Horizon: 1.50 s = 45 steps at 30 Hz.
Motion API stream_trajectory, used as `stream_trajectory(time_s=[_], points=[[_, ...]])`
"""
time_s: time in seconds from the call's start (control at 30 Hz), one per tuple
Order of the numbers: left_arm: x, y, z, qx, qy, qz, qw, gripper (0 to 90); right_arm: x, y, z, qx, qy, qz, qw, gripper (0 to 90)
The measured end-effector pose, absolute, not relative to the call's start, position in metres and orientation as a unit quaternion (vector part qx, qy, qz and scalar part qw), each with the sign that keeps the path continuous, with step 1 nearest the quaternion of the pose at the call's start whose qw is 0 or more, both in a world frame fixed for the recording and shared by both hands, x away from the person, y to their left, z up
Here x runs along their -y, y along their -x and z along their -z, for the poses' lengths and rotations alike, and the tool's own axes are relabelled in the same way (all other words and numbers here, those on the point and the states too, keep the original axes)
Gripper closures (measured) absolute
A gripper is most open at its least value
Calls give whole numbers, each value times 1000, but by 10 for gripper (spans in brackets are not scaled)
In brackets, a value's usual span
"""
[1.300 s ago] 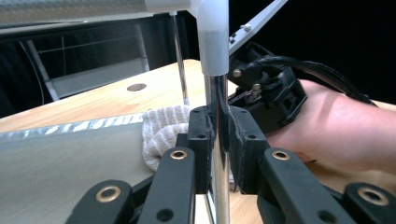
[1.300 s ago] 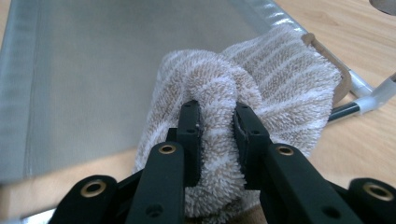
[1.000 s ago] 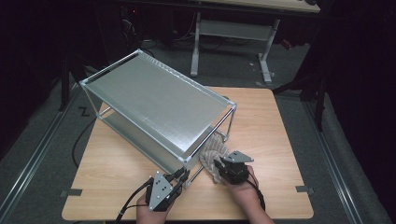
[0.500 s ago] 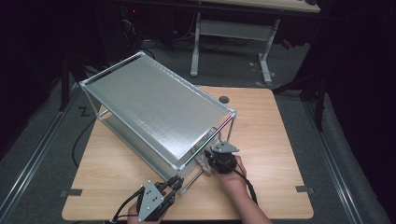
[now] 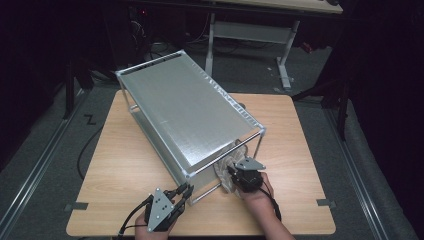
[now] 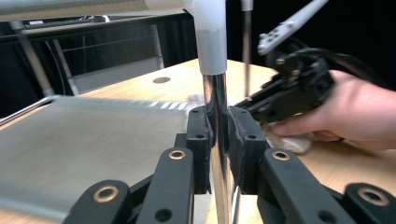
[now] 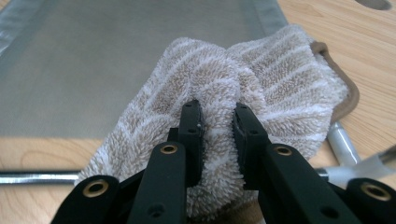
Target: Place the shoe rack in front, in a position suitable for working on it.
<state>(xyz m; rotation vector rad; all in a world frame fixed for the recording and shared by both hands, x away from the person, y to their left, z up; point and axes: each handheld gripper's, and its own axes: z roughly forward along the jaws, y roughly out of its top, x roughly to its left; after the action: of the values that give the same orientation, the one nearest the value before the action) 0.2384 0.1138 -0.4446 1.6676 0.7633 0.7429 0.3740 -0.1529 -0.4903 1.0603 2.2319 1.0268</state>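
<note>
Left gripper [image 6: 217, 135] jaws clamp the rack post [image 6: 215, 93]; right gripper [image 7: 217, 123] jaws pinch the towel [image 7: 280, 70].

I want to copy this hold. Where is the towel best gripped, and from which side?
Grip the towel on its raised fold, where the right gripper now pinches it, coming from the rack's open near end. The soft ridge probably fits between the jaws better than flat cloth.

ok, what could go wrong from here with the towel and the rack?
1. The right claw pinches only a fold of the towel; it may slip free as it goes onto the lower shelf.
2. The towel's edge lies over the rack's bottom rail and could snag there.
3. The left claw clamps a smooth chrome post; if it slides, the rack may shift.
</note>
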Motion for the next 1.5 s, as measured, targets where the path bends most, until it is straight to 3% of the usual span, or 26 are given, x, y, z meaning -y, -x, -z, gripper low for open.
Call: stream_trajectory(time_s=[0.4,0.77,0.97,1.5], points=[[-117,-240,449,-330,-690,-309,565,793,170,-346,470,-783,-381,-430,238,754],[-114,-242,449,-329,-690,-305,568,792,96,-300,478,-827,-276,-461,164,747],[-115,-241,449,-330,-690,-302,569,792,90,-300,485,-831,-295,-446,154,742],[-115,-241,449,-331,-690,-303,568,791,178,-343,484,-792,-403,-375,263,729]])
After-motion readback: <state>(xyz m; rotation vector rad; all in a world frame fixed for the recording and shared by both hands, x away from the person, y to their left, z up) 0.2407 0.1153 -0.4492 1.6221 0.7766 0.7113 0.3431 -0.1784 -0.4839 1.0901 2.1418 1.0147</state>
